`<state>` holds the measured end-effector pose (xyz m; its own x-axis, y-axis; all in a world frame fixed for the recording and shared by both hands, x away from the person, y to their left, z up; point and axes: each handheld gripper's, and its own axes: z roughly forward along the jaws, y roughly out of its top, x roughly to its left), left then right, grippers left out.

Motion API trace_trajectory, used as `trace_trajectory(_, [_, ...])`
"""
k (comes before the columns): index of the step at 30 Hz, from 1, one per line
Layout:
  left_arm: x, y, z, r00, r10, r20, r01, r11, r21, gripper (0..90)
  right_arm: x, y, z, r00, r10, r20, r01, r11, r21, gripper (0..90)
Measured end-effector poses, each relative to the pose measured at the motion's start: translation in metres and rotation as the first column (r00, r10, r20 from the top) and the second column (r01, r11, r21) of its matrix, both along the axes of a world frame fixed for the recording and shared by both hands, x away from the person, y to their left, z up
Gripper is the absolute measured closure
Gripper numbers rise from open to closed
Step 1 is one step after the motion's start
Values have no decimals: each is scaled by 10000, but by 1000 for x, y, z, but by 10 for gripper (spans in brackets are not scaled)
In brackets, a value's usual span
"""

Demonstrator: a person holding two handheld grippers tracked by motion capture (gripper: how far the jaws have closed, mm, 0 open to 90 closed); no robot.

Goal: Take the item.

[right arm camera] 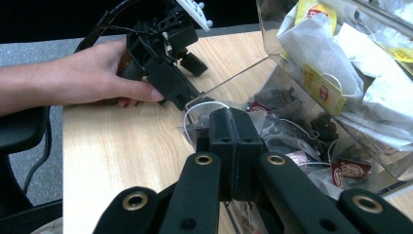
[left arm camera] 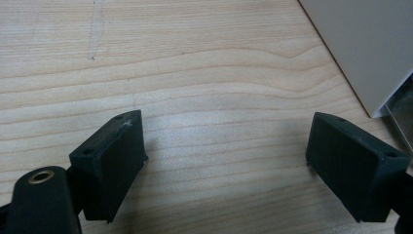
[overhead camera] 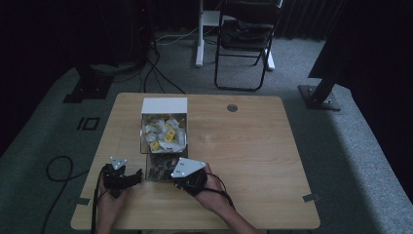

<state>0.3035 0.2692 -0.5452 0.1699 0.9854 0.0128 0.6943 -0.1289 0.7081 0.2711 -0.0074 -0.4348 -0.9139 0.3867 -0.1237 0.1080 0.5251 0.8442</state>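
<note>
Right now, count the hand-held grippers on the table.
2. The left hand-held gripper sits at the near left edge, jaws open over bare wood. The right hand-held gripper is beside it, jaws shut at the clear box of tea bags.

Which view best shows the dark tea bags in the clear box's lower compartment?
The right gripper view: the dark tea bags lie close, wrappers and tags distinct, beside the right gripper, jaws shut. In the high view they form a dim patch.
</note>
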Motion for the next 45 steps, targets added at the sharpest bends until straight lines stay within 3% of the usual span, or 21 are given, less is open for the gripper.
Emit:
trace_trajectory(10, [0,0,0,10000,2,0,-2,10000,-1,151,-6,-7,4,10000,28,35,-28,10000,-6,900])
trace_trajectory(31, [0,0,0,10000,3,3,-3,10000,-3,151,-4,-30,9,9986,-528,61,526,9984,216,900])
trace_trajectory(45, [0,0,0,10000,1,0,-1,10000,-2,151,-6,-45,18,9967,-758,305,746,9965,365,900])
